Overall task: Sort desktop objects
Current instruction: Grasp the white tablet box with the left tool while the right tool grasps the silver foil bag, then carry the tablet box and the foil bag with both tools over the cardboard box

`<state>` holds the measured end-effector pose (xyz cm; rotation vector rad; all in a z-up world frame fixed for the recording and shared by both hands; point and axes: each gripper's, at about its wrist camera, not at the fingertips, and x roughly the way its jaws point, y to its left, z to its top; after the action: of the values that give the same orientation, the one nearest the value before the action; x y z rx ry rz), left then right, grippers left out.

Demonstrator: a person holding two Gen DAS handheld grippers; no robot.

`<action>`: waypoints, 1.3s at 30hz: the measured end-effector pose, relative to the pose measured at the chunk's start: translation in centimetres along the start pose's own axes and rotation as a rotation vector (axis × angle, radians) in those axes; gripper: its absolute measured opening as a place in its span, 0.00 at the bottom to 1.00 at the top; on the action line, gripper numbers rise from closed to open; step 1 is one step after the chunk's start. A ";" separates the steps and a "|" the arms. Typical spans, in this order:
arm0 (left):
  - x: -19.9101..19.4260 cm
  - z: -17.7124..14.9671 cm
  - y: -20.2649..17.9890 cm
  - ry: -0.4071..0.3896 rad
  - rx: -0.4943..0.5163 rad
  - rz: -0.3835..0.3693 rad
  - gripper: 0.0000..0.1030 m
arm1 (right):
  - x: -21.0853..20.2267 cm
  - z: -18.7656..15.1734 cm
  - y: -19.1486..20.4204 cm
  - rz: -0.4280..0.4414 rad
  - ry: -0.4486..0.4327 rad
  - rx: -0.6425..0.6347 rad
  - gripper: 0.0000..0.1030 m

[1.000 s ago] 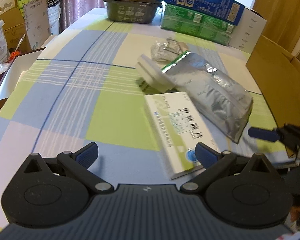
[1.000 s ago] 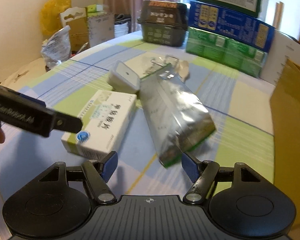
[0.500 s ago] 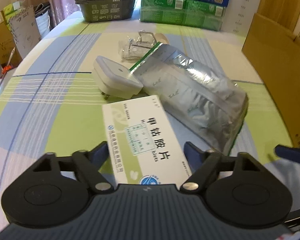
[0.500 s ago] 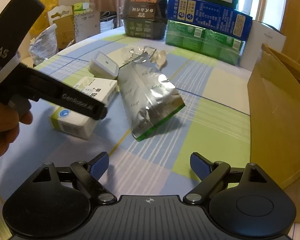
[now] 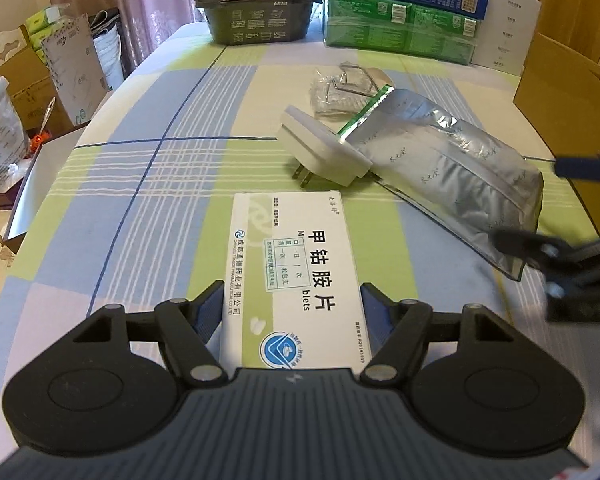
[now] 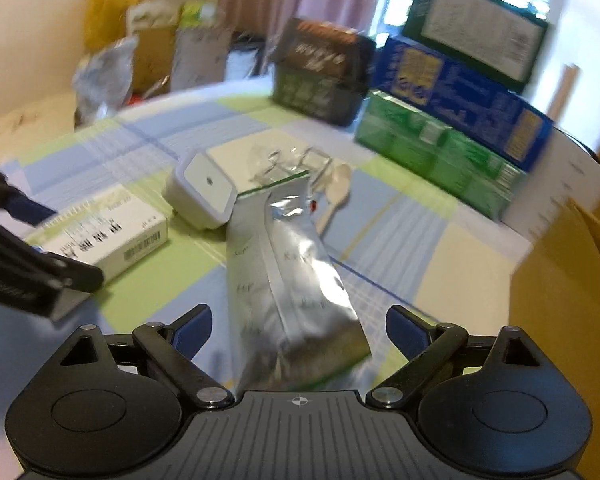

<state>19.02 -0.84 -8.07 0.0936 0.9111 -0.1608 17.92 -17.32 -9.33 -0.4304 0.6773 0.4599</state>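
Medicine box (image 5: 292,280) lay flat on table (image 5: 148,208), long axis in line with left gripper (image 5: 292,310), whose spread fingers bracketed its near end unclamped; right gripper (image 6: 298,330), also wide, straddled foil pouch (image 6: 288,292) alongside.

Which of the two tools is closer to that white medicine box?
Left. The left tool has its open fingers on either side of the white medicine box. The right tool sits further right, open around the end of the silver foil bag.
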 end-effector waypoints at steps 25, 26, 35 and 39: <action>-4.2 -4.9 -3.3 0.040 0.022 -0.114 0.68 | -9.9 -6.6 -2.0 0.055 0.217 0.416 0.40; -4.3 -5.2 -3.3 0.045 0.022 -0.115 0.69 | -10.4 -6.8 -2.2 0.047 0.215 0.429 0.42; -4.4 -3.8 -2.8 0.035 0.027 -0.104 0.78 | -8.8 -5.4 -3.4 0.051 0.217 0.437 0.80; -3.1 -3.0 -3.1 0.067 0.050 -0.118 0.72 | -6.1 -5.1 -3.4 0.081 0.281 0.436 0.80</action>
<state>14.24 -3.10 -7.51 0.0918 0.9804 -0.2918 13.05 -24.34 -8.02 -0.0529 1.0432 0.3172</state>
